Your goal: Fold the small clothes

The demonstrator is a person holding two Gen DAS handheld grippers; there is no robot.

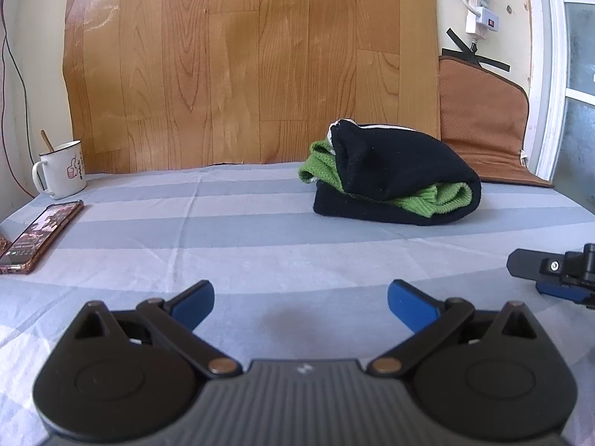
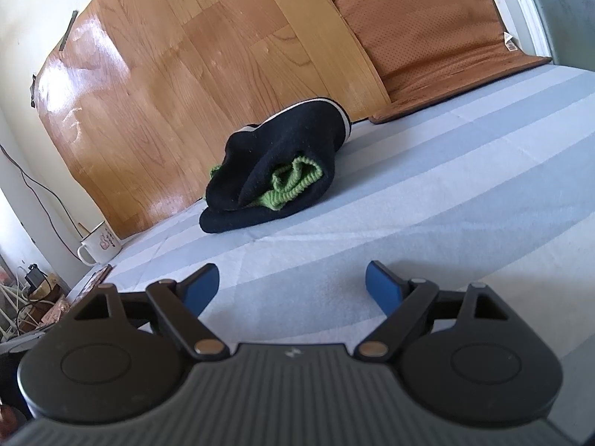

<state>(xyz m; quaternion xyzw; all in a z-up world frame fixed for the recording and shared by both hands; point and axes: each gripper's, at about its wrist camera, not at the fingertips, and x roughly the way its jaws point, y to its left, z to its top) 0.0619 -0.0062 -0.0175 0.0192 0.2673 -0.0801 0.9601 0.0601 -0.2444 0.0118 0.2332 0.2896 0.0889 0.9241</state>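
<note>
A white enamel mug (image 1: pixel 61 171) and a phone (image 1: pixel 39 236) sit at left; the left gripper (image 1: pixel 300 303) hovers spread and empty. The folded black-and-green knit garment (image 1: pixel 394 182) lies mid-sheet on the blue-striped bedsheet (image 1: pixel 223 223). The right gripper (image 2: pixel 292 282) is likewise spread.

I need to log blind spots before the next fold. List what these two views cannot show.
- Green garment: mostly wrapped inside the black garment in both views; its type cannot be told.
- Right gripper in the left wrist view: cut off by the right edge.
- Phone screen: too small and oblique to read.
- Mug contents: hidden by its wall.
</note>
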